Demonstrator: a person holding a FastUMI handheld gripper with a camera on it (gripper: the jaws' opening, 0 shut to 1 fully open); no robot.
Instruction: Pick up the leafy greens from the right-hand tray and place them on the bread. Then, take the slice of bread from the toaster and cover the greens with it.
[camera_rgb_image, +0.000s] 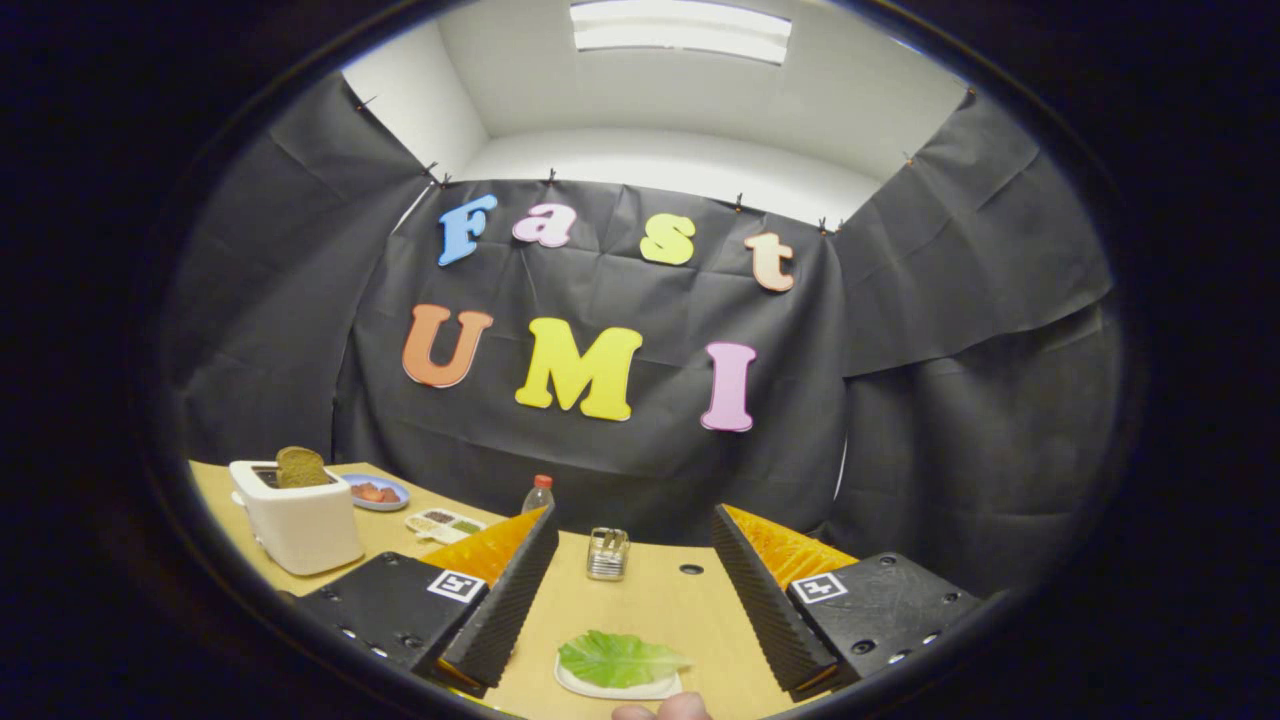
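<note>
A green lettuce leaf (620, 657) lies on a small white tray (600, 688), low on the wooden table between my two fingers. My gripper (630, 590) is open above the table, with nothing held. A white toaster (300, 522) stands beyond my left finger at the far left, and a brown slice of bread (300, 466) sticks up out of its slot. A fingertip of a person (662, 709) shows just before the tray.
A blue plate with red food (375, 492) sits behind the toaster. A divided white condiment tray (445, 524) and a red-capped bottle (538, 494) stand further back. A small metal holder (607, 553) is straight ahead, near a hole in the table (691, 569).
</note>
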